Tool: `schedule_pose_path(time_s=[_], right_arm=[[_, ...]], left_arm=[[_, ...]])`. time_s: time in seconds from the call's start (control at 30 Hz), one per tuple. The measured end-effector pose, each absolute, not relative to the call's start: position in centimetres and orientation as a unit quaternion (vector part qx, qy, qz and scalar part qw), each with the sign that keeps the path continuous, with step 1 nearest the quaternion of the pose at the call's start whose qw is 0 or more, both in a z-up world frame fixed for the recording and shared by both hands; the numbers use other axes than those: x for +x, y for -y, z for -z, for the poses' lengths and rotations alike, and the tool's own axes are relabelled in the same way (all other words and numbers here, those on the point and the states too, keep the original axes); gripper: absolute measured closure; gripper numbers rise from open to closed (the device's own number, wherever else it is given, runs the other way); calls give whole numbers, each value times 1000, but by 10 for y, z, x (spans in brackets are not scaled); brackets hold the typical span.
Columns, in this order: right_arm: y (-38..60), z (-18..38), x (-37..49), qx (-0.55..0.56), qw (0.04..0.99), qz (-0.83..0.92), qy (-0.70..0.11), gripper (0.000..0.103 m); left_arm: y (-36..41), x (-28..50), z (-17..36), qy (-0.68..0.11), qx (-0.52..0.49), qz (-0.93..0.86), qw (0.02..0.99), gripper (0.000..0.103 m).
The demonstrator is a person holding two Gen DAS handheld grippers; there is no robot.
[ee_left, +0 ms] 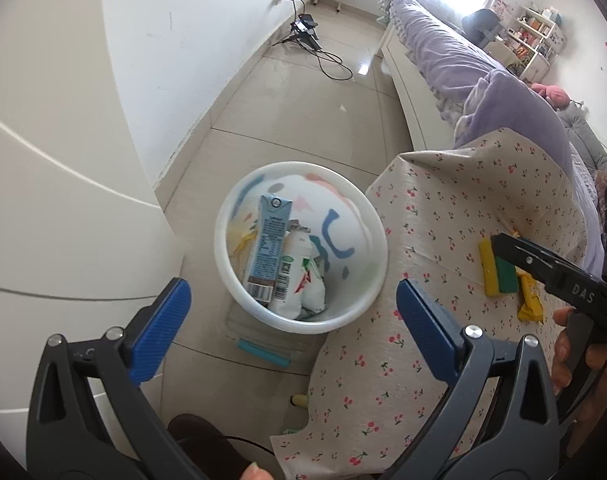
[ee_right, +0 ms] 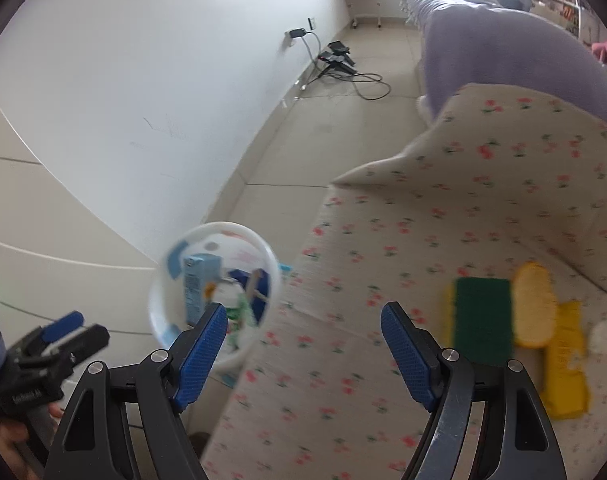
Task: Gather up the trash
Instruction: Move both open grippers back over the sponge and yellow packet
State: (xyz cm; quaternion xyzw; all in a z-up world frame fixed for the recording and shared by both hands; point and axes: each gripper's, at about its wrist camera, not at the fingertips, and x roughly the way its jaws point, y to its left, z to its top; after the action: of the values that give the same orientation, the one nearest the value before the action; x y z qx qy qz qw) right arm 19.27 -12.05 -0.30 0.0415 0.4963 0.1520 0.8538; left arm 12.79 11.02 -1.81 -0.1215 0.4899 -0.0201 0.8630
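Note:
A white waste bin (ee_left: 303, 322) stands on the floor beside the table; it holds a blue carton (ee_left: 268, 248), a white bottle (ee_left: 299, 280) and crumpled wrappers. My left gripper (ee_left: 289, 328) hovers open and empty just above the bin's near rim. On the cherry-print tablecloth (ee_left: 443, 248) lie a yellow-green sponge (ee_right: 481, 314), a yellow banana-like piece (ee_right: 533, 304) and a yellow wrapper (ee_right: 565, 368). My right gripper (ee_right: 303, 352) is open and empty over the cloth, left of the sponge; the bin (ee_right: 159, 300) shows at its left.
A white cabinet (ee_left: 55, 200) and wall stand left of the bin. A clear box with a teal lid (ee_left: 263, 350) lies on the floor under the bin. A bed with purple bedding (ee_left: 483, 80) is behind the table. Cables and a power strip (ee_left: 307, 34) lie by the far wall.

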Motion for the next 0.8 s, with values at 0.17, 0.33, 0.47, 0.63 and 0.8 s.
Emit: schedule_pose_path(time_s=[0.17, 0.33, 0.47, 0.63, 0.8], right_arm=[[147, -3, 179, 42, 856, -138, -496, 22], [174, -5, 168, 46, 857, -121, -498, 21], [196, -3, 159, 50, 858, -108, -500, 21], [222, 0, 149, 50, 859, -90, -501, 21], [246, 4, 141, 56, 859, -76, -503, 21]], left_arm=[[-98, 128, 17, -492, -113, 30, 863, 1], [-84, 127, 15, -493, -102, 44, 863, 1], [-69, 127, 14, -492, -91, 57, 864, 1], [-52, 127, 13, -492, -81, 69, 864, 1], [-35, 127, 13, -493, -73, 78, 863, 1]])
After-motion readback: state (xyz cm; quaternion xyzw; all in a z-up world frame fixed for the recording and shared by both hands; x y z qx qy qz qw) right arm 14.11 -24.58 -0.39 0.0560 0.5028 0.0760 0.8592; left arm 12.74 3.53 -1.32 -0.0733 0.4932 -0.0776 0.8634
